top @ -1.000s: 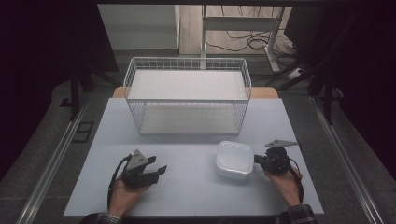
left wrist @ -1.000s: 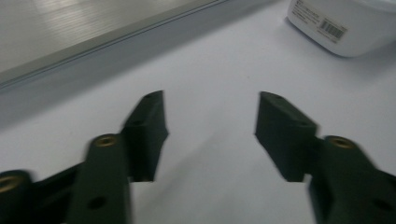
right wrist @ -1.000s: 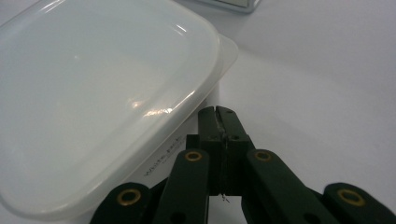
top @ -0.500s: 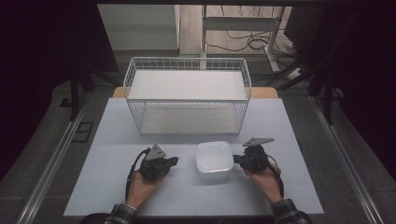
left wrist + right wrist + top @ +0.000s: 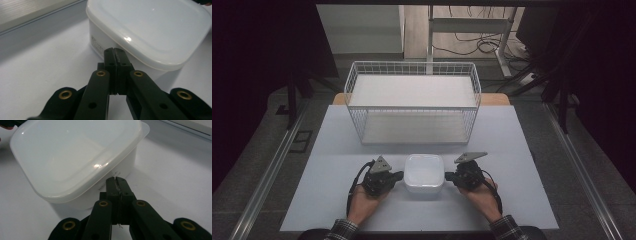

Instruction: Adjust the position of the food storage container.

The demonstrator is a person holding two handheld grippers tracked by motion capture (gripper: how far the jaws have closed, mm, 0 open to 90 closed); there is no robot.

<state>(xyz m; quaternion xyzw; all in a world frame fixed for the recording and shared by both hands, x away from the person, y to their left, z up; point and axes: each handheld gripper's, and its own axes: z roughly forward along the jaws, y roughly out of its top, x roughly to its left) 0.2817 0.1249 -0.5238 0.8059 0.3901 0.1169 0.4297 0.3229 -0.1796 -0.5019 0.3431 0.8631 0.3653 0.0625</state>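
A white lidded plastic container sits on the table near the front middle, with one gripper on each side. My left gripper is shut with nothing between its jaws. In the left gripper view, the closed tips press against the container's side wall just under the lid rim. My right gripper is also shut and empty. In the right gripper view, its tips meet the opposite wall of the container below the lid.
A white wire basket stands at the back of the pale table, a short gap behind the container. The table's front edge lies just behind both hands. Dark floor and cables lie beyond the table.
The container has slid left from the right side to the middle, with the right gripper behind it. The left gripper moved right to meet it, and its jaws went from open to shut.
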